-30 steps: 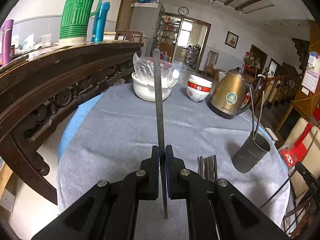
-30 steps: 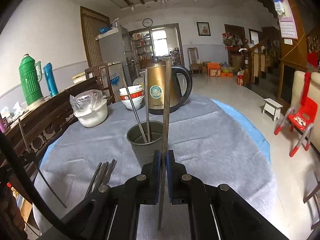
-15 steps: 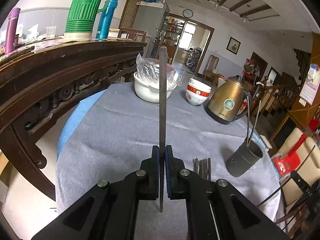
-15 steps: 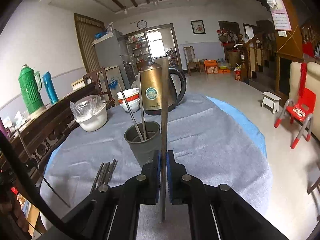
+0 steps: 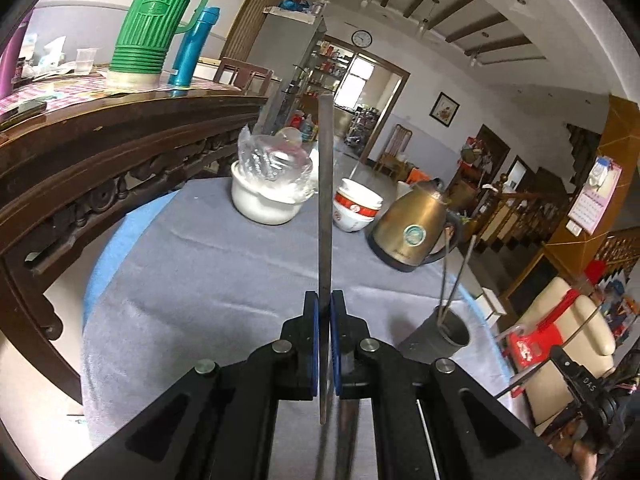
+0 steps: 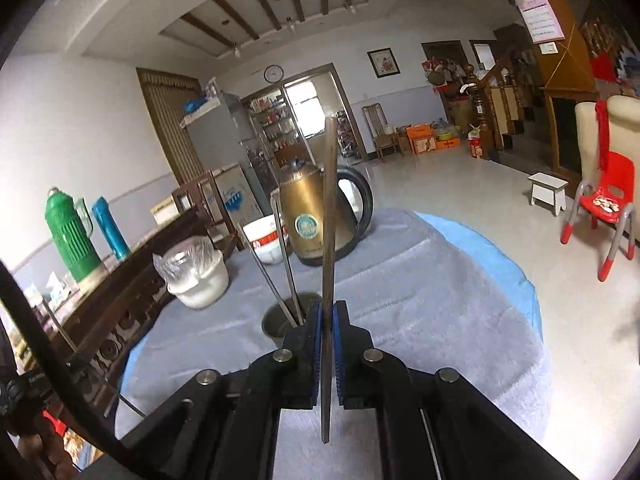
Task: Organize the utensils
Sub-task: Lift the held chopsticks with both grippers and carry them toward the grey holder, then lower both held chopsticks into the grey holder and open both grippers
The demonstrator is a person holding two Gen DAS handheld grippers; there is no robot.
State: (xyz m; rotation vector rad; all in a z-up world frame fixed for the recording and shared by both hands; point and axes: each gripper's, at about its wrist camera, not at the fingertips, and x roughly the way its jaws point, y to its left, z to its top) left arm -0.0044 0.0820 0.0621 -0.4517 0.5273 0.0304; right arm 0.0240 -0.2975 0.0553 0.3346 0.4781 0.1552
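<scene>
My left gripper (image 5: 324, 300) is shut on a metal chopstick (image 5: 325, 200) that stands upright between the pads, above the grey tablecloth. My right gripper (image 6: 327, 308) is shut on another metal chopstick (image 6: 329, 220), also upright. A dark grey metal utensil cup (image 5: 446, 334) holds two chopsticks; in the left wrist view it stands to the right of my left gripper. In the right wrist view the utensil cup (image 6: 280, 320) sits just ahead and left of my right gripper, partly hidden by it.
A gold electric kettle (image 5: 412, 228), stacked red-and-white bowls (image 5: 354, 208) and a white pot covered with plastic (image 5: 266, 192) stand at the far side of the table. A dark carved wooden sideboard (image 5: 100, 152) with a green thermos (image 5: 154, 20) runs along the left.
Both grippers have risen and tilted with their chopsticks. The loose chopsticks on the cloth have dropped out of both views. The cup now sits closer under my right gripper.
</scene>
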